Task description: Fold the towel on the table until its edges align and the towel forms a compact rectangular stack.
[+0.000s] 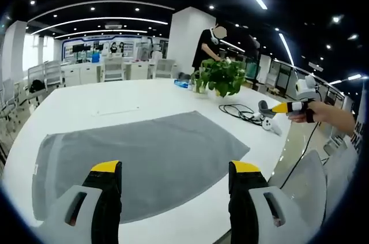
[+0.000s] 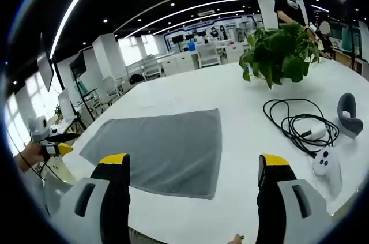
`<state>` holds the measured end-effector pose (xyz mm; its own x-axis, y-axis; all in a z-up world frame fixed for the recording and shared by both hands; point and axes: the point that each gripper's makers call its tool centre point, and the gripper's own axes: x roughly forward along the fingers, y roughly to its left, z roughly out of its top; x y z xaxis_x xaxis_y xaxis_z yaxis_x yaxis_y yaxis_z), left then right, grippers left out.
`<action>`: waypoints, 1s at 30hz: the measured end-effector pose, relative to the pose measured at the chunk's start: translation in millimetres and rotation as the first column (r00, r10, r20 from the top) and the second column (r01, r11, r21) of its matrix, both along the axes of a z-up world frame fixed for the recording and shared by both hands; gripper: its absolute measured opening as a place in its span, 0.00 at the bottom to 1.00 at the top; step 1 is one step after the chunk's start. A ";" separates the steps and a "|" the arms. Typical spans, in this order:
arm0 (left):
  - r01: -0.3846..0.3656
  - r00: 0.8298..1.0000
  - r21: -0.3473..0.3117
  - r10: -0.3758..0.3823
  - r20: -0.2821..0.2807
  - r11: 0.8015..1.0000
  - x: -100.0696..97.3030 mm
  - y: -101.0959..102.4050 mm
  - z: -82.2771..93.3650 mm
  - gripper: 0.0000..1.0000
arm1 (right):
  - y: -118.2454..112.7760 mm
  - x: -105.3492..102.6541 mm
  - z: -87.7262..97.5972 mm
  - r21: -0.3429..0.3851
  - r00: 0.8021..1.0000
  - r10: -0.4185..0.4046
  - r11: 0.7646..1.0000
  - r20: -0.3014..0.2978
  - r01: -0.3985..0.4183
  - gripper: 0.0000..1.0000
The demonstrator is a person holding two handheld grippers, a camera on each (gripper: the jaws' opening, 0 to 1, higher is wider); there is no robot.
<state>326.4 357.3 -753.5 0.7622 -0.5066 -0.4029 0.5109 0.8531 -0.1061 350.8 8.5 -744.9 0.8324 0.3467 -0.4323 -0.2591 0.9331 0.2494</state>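
- Towel (image 1: 138,160): grey, spread flat on the white table (image 1: 75,108), near edge just beyond the left gripper (image 1: 176,169), whose jaws stand wide apart, grasping nothing.
- Left gripper view: potted plant (image 1: 222,77) and black cable (image 1: 239,111) lie beyond the towel's far right corner; the right gripper (image 1: 288,107) appears at far right, held in a hand (image 1: 308,112).
- Right gripper view: right gripper (image 2: 193,166) jaws released, empty, above the towel's near edge; a white controller (image 2: 324,162) and grey headband piece (image 2: 347,114) lie right of the cable.
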 end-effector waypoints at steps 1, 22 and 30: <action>0.010 1.000 0.000 -0.010 0.003 1.000 2.3 -5.5 0.7 0.78 | -1.4 2.0 0.3 0.000 1.000 0.001 1.000 0.003 -0.001 0.93; 0.367 0.930 0.092 -0.368 -0.014 0.926 11.6 -161.0 -11.0 0.77 | -21.0 74.8 -6.9 0.001 0.999 0.005 1.000 0.032 -0.005 0.90; 0.515 0.857 0.096 -0.515 -0.034 0.852 18.0 -213.6 -29.1 0.73 | -16.1 99.6 -26.2 -0.016 0.999 0.039 0.999 0.002 -0.039 0.87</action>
